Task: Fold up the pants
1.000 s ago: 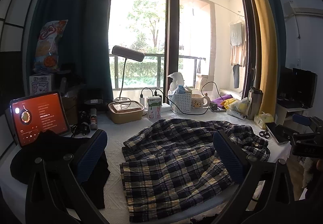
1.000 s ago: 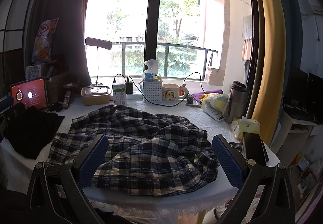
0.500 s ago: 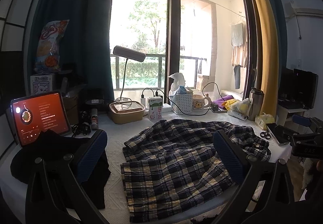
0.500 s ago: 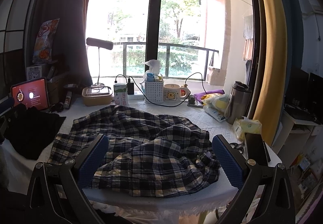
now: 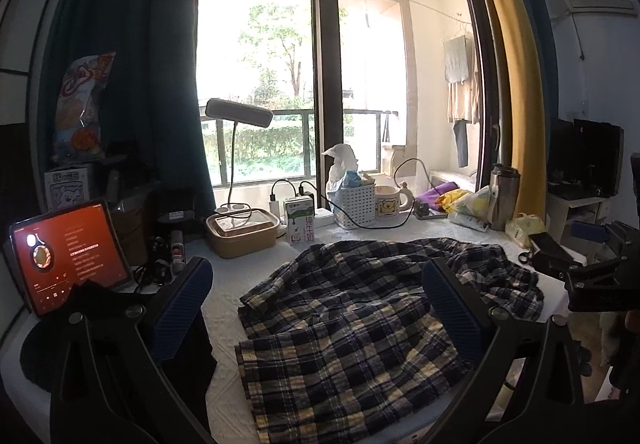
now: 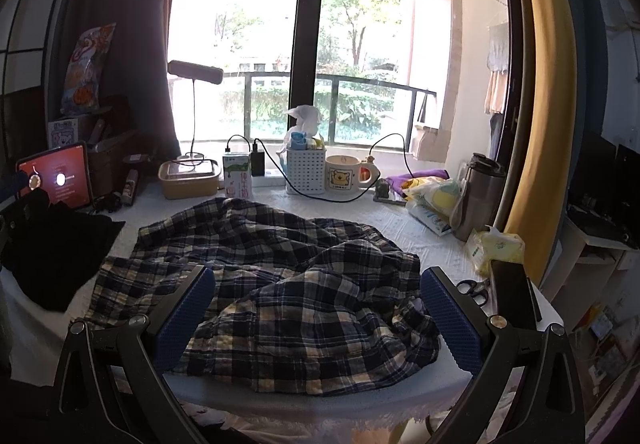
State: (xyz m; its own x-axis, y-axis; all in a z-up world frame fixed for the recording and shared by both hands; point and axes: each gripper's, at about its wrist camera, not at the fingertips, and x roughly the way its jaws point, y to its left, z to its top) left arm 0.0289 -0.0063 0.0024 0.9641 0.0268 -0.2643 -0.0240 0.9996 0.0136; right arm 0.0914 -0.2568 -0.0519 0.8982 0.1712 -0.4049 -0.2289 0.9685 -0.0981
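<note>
The plaid pants [image 5: 356, 328] lie crumpled along the table's [image 6: 424, 232] near edge, below both grippers [image 5: 320, 308] [image 6: 316, 316], whose fingers gape wide, holding nothing.

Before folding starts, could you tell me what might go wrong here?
1. The plaid pants lie crumpled near the table's front edge; a pull could drag them off.
2. Scissors and a phone sit beside the bunched end and might get swept.
3. The black garment could catch the open left gripper.
</note>
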